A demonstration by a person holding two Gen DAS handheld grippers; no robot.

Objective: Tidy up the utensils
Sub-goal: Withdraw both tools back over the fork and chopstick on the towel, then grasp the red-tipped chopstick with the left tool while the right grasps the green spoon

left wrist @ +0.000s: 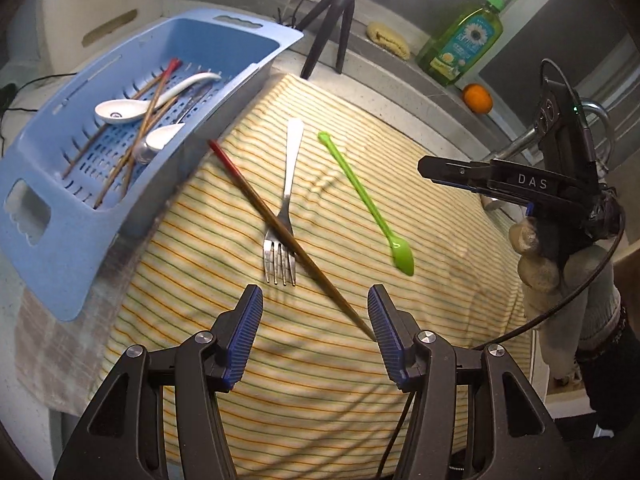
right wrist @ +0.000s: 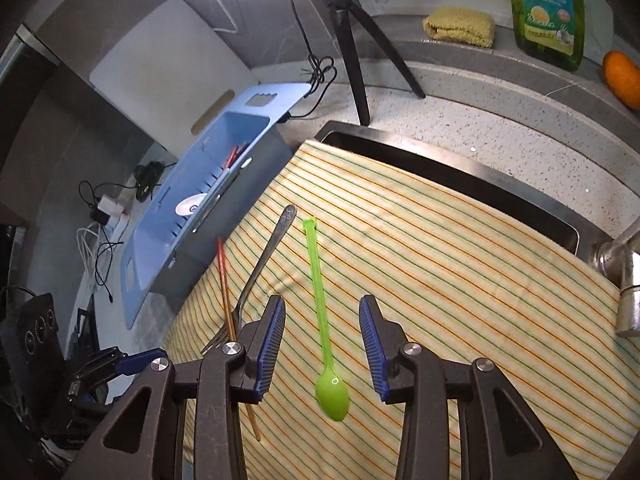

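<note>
On the striped cloth (left wrist: pixel 400 128) lie a metal fork (left wrist: pixel 285 204), a red-tipped chopstick (left wrist: pixel 280 228) laid across its tines, and a green plastic spoon (left wrist: pixel 362 196). My left gripper (left wrist: pixel 315 320) is open and empty just in front of the fork tines; the chopstick's thin end reaches its right finger. My right gripper (right wrist: pixel 322 332) is open and hovers over the green spoon (right wrist: pixel 320 300), whose handle runs between the fingers. The blue basket (left wrist: pixel 52 216) at the left holds white spoons and several chopsticks. The fork (right wrist: pixel 260 264) and chopstick (right wrist: pixel 224 280) also show in the right wrist view.
A black tripod (left wrist: pixel 334 20), a yellow sponge (left wrist: pixel 390 38), a green soap bottle (left wrist: pixel 466 40) and an orange (left wrist: pixel 478 98) stand behind the cloth. A steel tap (right wrist: pixel 624 272) is at the right; the sink edge (right wrist: pixel 440 160) shows beyond the cloth. A white cutting board (right wrist: pixel 168 68) leans behind the basket (right wrist: pixel 192 208).
</note>
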